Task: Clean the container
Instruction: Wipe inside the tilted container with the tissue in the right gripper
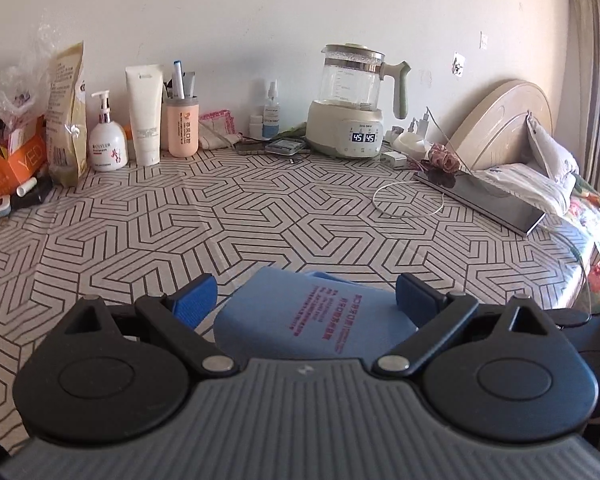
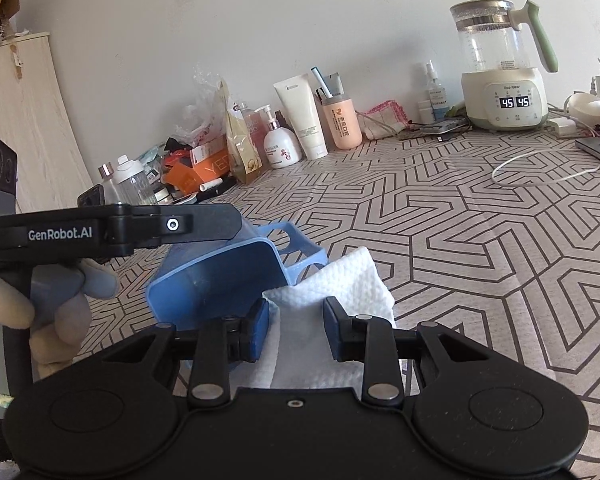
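A light blue plastic container (image 1: 300, 312) with red print lies tilted between my left gripper's (image 1: 304, 296) blue pads, which are spread wide and flank its sides. In the right wrist view the container (image 2: 220, 276) lies on its side, open mouth toward the camera, and the left gripper's finger (image 2: 204, 226) rests over its upper wall. My right gripper (image 2: 296, 330) is shut on a folded white paper towel (image 2: 340, 288), held just right of the container's mouth.
A patterned tablecloth (image 1: 260, 208) covers the table. Along the wall stand a kettle (image 1: 352, 100), a pink cup (image 1: 183, 126), a lotion tube (image 1: 144, 112) and a pump bottle (image 1: 107, 136). A tablet (image 1: 484, 200) and white cable (image 1: 408, 200) lie right. Clutter (image 2: 188, 164) sits left.
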The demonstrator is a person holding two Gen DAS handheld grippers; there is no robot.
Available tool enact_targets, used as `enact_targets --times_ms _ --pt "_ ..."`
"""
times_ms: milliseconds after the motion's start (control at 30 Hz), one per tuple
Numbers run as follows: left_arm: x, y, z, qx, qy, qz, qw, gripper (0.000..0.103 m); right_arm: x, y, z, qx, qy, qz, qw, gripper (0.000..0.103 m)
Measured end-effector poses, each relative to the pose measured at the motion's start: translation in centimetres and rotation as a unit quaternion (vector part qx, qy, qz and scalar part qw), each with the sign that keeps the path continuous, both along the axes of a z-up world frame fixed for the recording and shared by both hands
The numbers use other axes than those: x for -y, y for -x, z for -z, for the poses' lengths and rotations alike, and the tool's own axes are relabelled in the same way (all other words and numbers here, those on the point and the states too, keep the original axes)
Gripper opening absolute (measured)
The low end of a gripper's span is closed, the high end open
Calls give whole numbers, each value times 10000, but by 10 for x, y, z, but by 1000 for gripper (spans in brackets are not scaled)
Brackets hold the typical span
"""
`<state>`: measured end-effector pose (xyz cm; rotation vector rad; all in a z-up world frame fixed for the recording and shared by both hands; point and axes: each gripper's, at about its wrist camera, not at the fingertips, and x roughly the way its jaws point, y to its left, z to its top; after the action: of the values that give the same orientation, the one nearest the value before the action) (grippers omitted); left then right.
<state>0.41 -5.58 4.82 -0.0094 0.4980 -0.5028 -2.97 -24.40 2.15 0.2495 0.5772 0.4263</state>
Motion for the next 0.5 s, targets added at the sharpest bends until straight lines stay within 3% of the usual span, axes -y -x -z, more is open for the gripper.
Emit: enact_targets --times_ms 100,167,400,500 --pt "-4 0 8 67 224 31 9997 96 0 -6 1 -159 -79 -7 9998 34" --pt "-5 1 12 134 325 5 9994 96 -2 -7 3 -155 13 37 9999 22" --pt "-12 -3 15 -74 561 37 9984 97 -6 -3 2 -23 450 -85 9990 16" --pt "-13 -2 16 32 527 -35 9986 98 -8 2 1 51 618 -78 9980 15"
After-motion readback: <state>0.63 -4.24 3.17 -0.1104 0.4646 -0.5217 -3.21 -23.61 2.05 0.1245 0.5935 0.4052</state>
